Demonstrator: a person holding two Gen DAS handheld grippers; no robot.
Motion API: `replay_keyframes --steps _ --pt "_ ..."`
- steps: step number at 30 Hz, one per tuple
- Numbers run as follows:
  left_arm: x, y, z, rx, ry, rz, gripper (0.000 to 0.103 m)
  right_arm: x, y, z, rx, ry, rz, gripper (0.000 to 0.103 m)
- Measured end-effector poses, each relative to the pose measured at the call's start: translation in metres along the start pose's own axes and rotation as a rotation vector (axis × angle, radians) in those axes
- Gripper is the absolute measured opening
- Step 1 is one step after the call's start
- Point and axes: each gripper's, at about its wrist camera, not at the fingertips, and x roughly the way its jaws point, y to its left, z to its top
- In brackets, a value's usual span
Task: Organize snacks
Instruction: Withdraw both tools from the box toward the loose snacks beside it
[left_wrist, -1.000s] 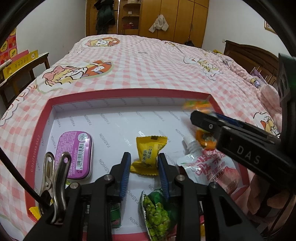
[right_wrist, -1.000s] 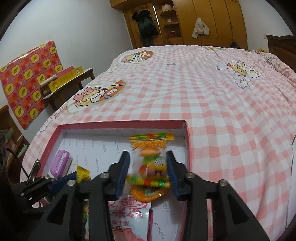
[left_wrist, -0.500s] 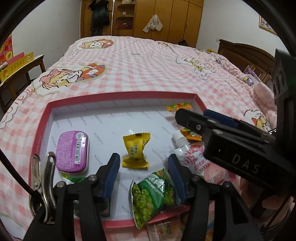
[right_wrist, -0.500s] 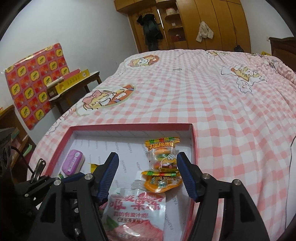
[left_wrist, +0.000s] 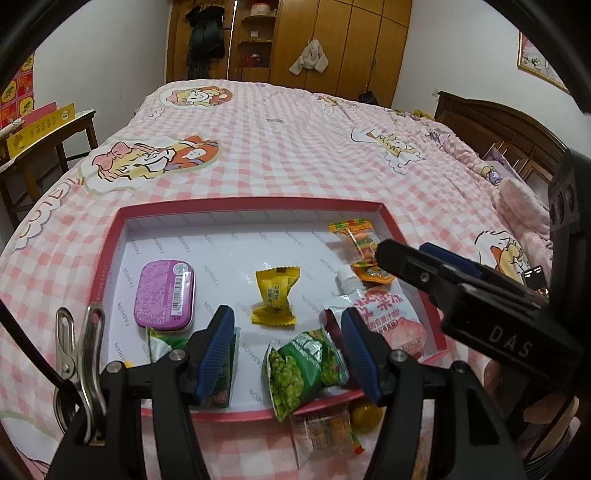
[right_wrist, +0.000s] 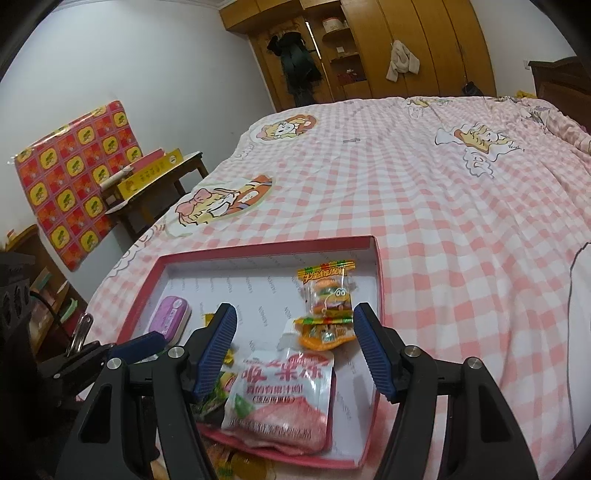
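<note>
Both tongs, left (left_wrist: 288, 350) and right (right_wrist: 295, 350), have just opened and hold nothing. Green pea packet (left_wrist: 306, 369) overhanging the tray (left_wrist: 110, 258) rim: light, crinkly, slippery; best pinched at the sealed edge.

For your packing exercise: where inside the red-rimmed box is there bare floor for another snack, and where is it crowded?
Free: the far strip of the box, behind the purple tin and yellow candy. Crowded: the right side, with gummy packets and peach jelly pouch, and the near edge by the green pea bag.

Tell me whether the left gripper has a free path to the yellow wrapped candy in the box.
Probably yes. The left gripper is open and empty, and the yellow wrapped candy lies just beyond it on bare box floor. Only the green pea packet sits beneath the gripper, nearer than the candy.
</note>
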Motion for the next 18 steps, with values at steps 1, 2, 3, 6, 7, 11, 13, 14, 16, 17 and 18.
replay_keyframes --steps 1,2,3,6,7,11,13,14,16,17,18 --pt "-0.002 0.000 -0.001 0.000 -0.001 0.000 0.064 -0.002 0.001 -0.001 0.000 0.000 0.000 0.067" --pt "-0.004 0.001 -0.002 -0.001 -0.001 0.001 0.064 -0.004 0.001 -0.002 0.002 0.000 0.002 0.067" --pt "-0.006 0.001 -0.003 -0.003 -0.001 0.003 0.064 -0.005 0.002 -0.003 0.002 0.000 0.003 0.067" --pt "-0.013 0.004 -0.006 -0.015 -0.007 0.004 0.064 -0.012 0.006 -0.007 -0.003 0.003 0.006 0.067" --pt "-0.014 0.005 -0.007 -0.017 -0.008 0.005 0.064 -0.015 0.008 -0.009 -0.006 0.003 0.007 0.067" --pt "-0.024 0.011 -0.010 -0.036 -0.014 0.009 0.064 -0.024 0.014 -0.016 -0.013 0.008 0.010 0.067" --pt "-0.028 0.012 -0.012 -0.037 -0.014 0.017 0.064 -0.028 0.017 -0.019 -0.011 0.009 0.013 0.067" --pt "-0.031 0.014 -0.014 -0.038 -0.016 0.022 0.064 -0.030 0.018 -0.021 -0.009 0.011 0.015 0.067" --pt "-0.035 0.015 -0.016 -0.042 -0.019 0.024 0.064 -0.034 0.021 -0.024 -0.005 0.015 0.021 0.067" --pt "-0.037 0.016 -0.017 -0.045 -0.020 0.024 0.064 -0.036 0.022 -0.026 -0.004 0.017 0.022 0.068" --pt "-0.040 0.017 -0.019 -0.048 -0.022 0.024 0.064 -0.038 0.023 -0.028 -0.003 0.020 0.024 0.068"
